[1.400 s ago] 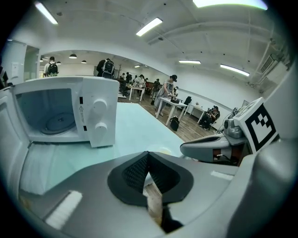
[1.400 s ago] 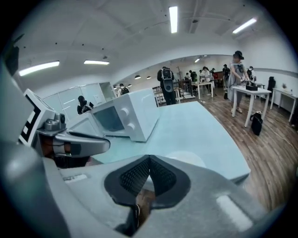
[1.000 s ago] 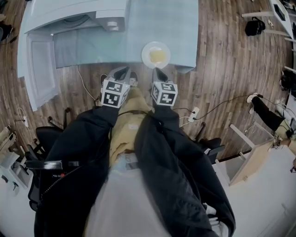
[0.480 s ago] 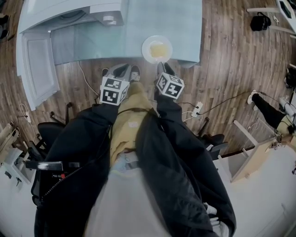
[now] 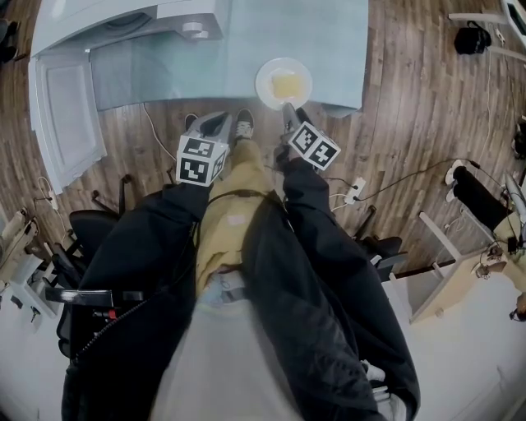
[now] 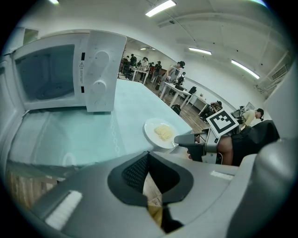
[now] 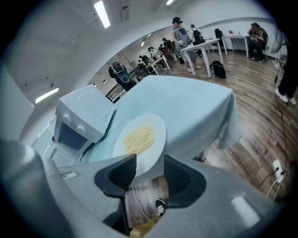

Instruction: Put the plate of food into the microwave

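At the far left of the head view the microwave's door stands swung open, and the white microwave sits behind it on the left end of the worktop, which is draped in a pale blue cloth. Its cavity is open toward the person, with the control panel and two knobs on its right side. Below it, off the worktop's near edge and over the wooden floor, hangs the left gripper; its own view shows the jaws drawn together with nothing between them. Further right, the white plate rests flat on the worktop close to its near edge, well apart from the microwave, with a small heap of pale yellow noodles in its middle. The right gripper points at the plate's near rim. Its jaws are opening and stand wide apart. In the right gripper view the rim lies in the gap between them, and neither pad presses on it.
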`<state>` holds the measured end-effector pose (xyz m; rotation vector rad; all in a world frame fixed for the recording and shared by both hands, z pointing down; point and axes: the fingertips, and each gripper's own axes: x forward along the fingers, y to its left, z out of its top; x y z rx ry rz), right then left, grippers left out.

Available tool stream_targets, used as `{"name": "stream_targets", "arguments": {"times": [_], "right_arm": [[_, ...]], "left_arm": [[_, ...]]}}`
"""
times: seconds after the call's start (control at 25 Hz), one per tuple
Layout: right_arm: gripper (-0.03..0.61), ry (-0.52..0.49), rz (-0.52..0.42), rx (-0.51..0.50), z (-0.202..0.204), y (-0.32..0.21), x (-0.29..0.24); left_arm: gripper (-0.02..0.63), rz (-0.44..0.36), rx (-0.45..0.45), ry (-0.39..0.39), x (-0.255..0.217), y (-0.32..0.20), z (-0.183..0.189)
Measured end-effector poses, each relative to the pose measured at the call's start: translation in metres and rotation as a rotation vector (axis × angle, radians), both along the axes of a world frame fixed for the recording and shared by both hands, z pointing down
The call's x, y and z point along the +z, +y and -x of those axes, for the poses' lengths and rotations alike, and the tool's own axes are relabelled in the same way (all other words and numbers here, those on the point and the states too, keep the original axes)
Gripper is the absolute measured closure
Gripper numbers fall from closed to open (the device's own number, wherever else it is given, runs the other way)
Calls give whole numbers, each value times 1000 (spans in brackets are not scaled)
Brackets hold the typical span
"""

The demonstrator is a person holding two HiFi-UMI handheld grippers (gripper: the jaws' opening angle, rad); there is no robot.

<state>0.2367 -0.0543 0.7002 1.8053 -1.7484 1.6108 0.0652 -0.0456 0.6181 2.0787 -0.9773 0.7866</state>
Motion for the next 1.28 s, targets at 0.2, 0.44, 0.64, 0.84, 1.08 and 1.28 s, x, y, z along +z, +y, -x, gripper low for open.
{"name": "stream_targets", "arguments": {"times": [0.2,0.44,0.64,0.84,1.08,1.28], "right_arm": [[403,-117,10,23,11,-6,8],[450,-253,12,77,17,-10,13],[504,-404,-8,170,16,-8,9],[564,-533,-88,247,16,-10,-2],[572,-553,-125,260,19,-9,-11],[572,-560,-129,196,38,-8,-19]], "left_arm": [[615,12,-21,-6,3,-1,8],[615,20,-40,-6,6,-1,14],[615,23,-47,1,5,0,17],[615,21,-59,7,3,0,22],[615,16,-85,13,2,0,35],[615,9,-114,24,0,0,49]]}}
